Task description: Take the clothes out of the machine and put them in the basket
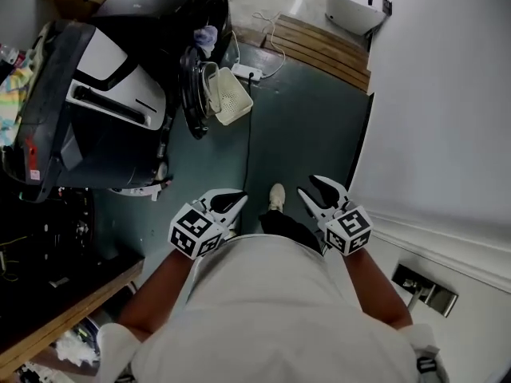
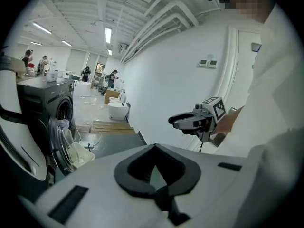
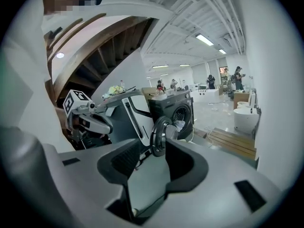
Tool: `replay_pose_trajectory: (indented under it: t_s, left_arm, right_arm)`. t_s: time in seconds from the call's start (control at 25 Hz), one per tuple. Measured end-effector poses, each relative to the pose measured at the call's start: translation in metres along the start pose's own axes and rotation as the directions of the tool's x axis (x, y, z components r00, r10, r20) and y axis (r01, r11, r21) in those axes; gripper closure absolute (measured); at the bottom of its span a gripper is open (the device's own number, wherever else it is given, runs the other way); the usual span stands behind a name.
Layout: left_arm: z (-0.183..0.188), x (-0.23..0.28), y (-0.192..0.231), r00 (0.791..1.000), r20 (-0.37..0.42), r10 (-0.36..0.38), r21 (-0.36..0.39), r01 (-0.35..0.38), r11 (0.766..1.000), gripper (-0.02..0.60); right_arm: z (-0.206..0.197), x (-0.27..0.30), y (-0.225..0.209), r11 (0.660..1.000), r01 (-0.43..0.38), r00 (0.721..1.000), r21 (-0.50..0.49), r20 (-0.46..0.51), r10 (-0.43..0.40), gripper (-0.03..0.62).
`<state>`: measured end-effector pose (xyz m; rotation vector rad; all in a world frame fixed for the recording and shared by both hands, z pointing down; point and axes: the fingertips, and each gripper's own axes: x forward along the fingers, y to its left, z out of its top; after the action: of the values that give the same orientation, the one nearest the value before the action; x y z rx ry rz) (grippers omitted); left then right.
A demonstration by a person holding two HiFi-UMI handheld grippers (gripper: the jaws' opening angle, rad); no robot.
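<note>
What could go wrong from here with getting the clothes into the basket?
A cable and power strip lie on the floor before the washing machine; you might trip.
The basket sits right beside the open door, so reaching in could knock it.
A cloth hangs from the opening and may drop on the floor.

Wooden pallet [image 1: 319, 50] upper right, white tub [image 1: 355, 6] beyond at top edge. White power strip [image 1: 246, 73], cable trailing, on dark floor [image 1: 303, 134] upper centre.
</note>
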<state>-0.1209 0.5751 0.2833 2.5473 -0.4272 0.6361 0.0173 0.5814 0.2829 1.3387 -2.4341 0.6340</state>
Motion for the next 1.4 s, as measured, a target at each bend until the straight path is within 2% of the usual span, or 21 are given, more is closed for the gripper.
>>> replay_pose_trajectory:
  t_s: [0.28, 0.52, 0.72, 1.0, 1.2, 1.4]
  left_arm:
    - [0.084, 0.090, 0.005, 0.999, 0.003, 0.036, 0.028, -0.036, 0.999, 0.583]
    - [0.122, 0.148, 0.009, 0.999, -0.022, 0.034, 0.056, -0.032, 0.998, 0.583]
    - [0.147, 0.178, 0.027, 1.000, -0.021, 0.018, 0.067, -0.017, 0.998, 0.583]
    - [0.184, 0.228, 0.076, 0.999, 0.000, -0.043, 0.049, 0.043, 0.998, 0.583]
    - [0.226, 0.275, 0.125, 0.998, 0.022, -0.062, 0.028, 0.061, 0.998, 0.583]
    - [0.268, 0.303, 0.190, 0.997, 0.049, -0.053, -0.008, 0.054, 0.999, 0.583]
  right_arm:
    - [0.024, 0.002, -0.106, 0.998, -0.063, 0.998, -0.024, -0.006, 0.063, 0.442]
    - [0.036, 0.004, -0.175, 0.999, -0.040, 0.999, 0.023, 0.021, 0.039, 0.443]
    - [0.044, 0.012, -0.210, 0.999, -0.030, 0.999, 0.026, 0.014, 0.030, 0.444]
    - [0.058, 0.035, -0.262, 1.000, 0.017, 1.000, 0.022, -0.014, -0.016, 0.442]
    - [0.084, 0.063, -0.323, 0.999, 0.044, 0.998, 0.017, -0.052, -0.043, 0.442]
    - [0.124, 0.122, -0.374, 1.000, 0.015, 0.996, 0.000, -0.094, -0.015, 0.442]
